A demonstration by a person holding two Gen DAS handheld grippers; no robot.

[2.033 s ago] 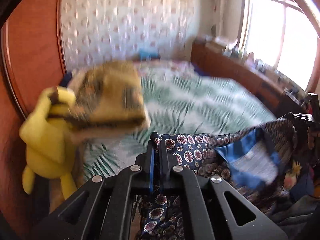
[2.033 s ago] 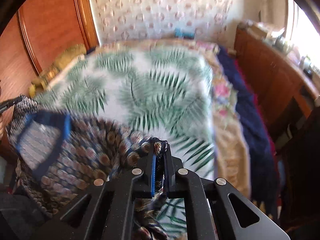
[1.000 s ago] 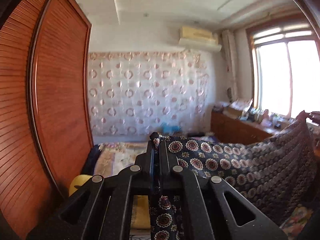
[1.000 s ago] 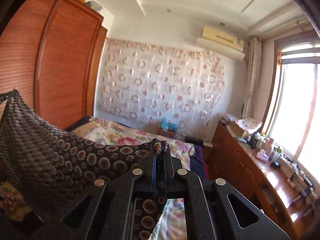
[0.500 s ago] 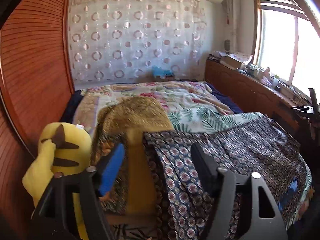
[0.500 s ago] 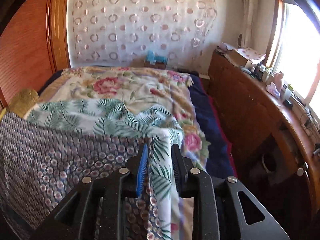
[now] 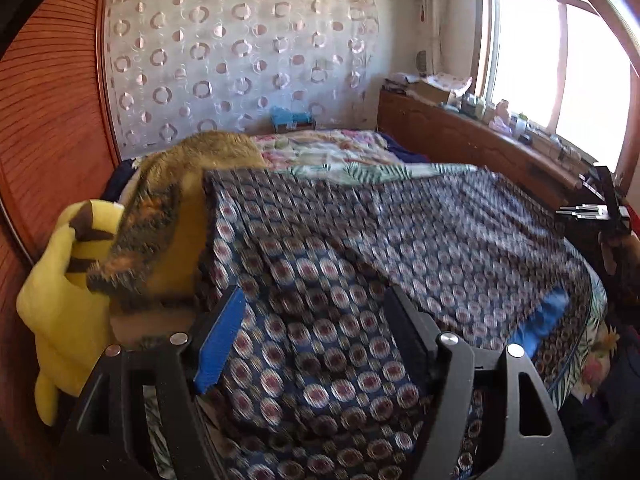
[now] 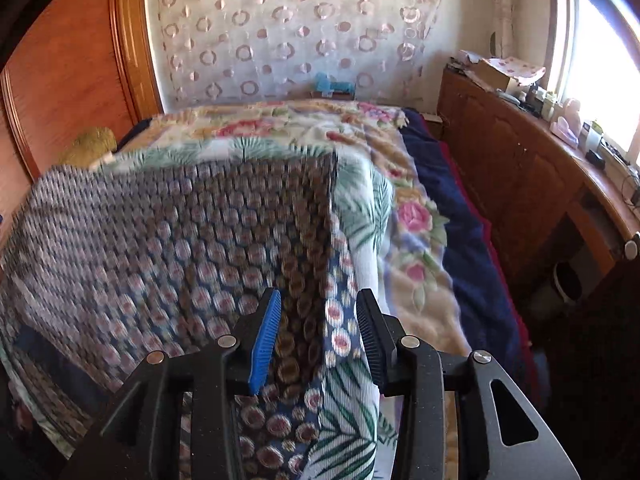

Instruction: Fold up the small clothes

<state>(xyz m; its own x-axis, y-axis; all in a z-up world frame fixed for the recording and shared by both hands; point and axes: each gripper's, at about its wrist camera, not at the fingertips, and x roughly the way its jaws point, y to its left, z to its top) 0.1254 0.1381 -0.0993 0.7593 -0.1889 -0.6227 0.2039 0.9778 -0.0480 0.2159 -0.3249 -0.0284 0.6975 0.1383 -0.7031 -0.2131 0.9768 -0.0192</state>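
Patterned garment (image 7: pixel 360 248) between parted jaws

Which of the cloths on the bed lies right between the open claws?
The dark blue garment with round medallions. It lies spread on top, nearest both claws, over the palm-leaf sheet and the flowered blanket.

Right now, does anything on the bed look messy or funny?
Yes. The patterned cloth lies rumpled, not flat, with a blue inner patch flipped out near one edge. A furry brown blanket is draped over the yellow plush toy beside the wardrobe. Both grippers are open, holding nothing.
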